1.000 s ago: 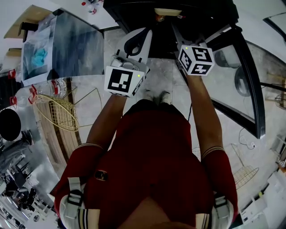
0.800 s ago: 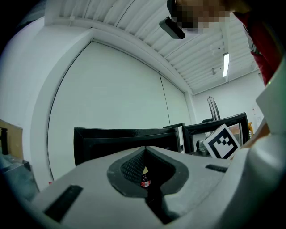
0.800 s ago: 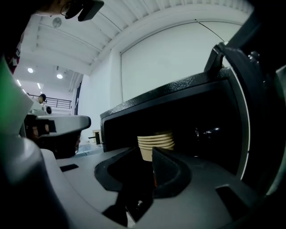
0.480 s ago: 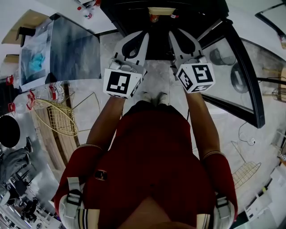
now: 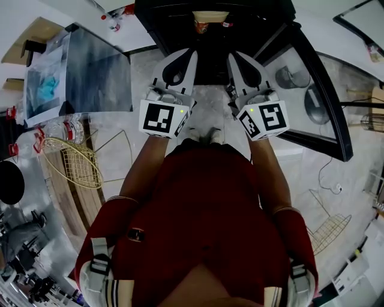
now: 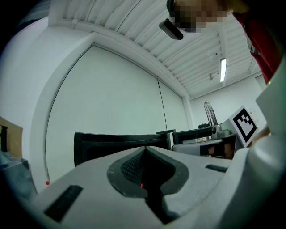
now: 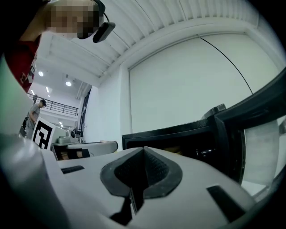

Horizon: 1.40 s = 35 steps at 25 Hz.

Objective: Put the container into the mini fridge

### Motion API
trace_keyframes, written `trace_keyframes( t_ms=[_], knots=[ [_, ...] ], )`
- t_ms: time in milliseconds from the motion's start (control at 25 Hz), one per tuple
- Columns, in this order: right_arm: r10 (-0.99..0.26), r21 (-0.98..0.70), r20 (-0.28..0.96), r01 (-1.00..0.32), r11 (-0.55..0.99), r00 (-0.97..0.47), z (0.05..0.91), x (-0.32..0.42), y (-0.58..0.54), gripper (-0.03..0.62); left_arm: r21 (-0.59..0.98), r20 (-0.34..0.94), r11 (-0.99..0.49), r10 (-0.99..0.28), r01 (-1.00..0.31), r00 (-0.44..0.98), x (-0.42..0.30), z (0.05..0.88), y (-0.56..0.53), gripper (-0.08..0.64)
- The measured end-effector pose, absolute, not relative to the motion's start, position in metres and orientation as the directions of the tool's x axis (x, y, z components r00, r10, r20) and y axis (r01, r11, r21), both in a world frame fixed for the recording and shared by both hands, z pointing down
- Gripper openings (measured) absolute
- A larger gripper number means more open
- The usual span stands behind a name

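Right claw [image 5: 233, 57] is now seen drawn shut with nothing between its pads, where a second ago it was spread wide and reached into the fridge [image 5: 162, 18]. It has since been pulled back out and is held in front of the opening, level with the left claw [image 5: 192, 54]. That claw is likewise closed and empty, and its state has not been altered.

The container [image 5: 210, 16] is found inside the fridge, on a shelf toward the back, well apart from both claws. A small reddish item [image 5: 201, 26] is seen just beside it, though what it is cannot be made out. The door [image 5: 312, 90] is left standing wide open to the right.

From this it may be judged that the container has been released and the placing itself is done. If the door is meant to be closed, that step is not yet begun, and the door's edge would most easily be reached by the right claw.
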State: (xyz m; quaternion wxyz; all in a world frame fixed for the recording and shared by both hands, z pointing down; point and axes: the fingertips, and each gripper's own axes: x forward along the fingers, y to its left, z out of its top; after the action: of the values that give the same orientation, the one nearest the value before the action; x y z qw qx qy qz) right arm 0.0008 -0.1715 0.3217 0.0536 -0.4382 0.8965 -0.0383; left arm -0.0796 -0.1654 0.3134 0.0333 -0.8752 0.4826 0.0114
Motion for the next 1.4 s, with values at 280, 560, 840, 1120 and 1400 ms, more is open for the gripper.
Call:
trace_keyframes(
  t_ms=[280,560,840,1120,1400],
  knots=[
    [-0.790,-0.093,-0.095,-0.784,0.613,-0.606,0.312,0.003,-0.155,0.000,-0.050,-0.069,-0.537,-0.840,-0.842,0.539,-0.075,0.307,-0.153,0.006],
    [-0.782,-0.077,-0.111,-0.779,0.623,-0.614,0.307,0.004,-0.147,-0.002,-0.047,-0.090,-0.540,-0.835,-0.840,0.542,-0.070,0.301,-0.147,0.006],
    [-0.782,-0.075,-0.114,-0.780,0.621,-0.612,0.306,0.006,-0.143,-0.002,-0.048,-0.087,-0.549,-0.830,-0.834,0.551,-0.066,0.300,-0.144,0.006],
    [-0.784,-0.075,-0.114,-0.781,0.620,-0.611,0.306,0.010,-0.142,-0.002,-0.047,-0.088,-0.554,-0.827,-0.831,0.556,-0.062,0.300,-0.144,0.006],
    [-0.785,-0.068,-0.114,-0.784,0.617,-0.609,0.308,0.012,-0.143,-0.002,-0.043,-0.091,-0.556,-0.825,-0.830,0.557,-0.060,0.302,-0.146,0.006]
  ],
)
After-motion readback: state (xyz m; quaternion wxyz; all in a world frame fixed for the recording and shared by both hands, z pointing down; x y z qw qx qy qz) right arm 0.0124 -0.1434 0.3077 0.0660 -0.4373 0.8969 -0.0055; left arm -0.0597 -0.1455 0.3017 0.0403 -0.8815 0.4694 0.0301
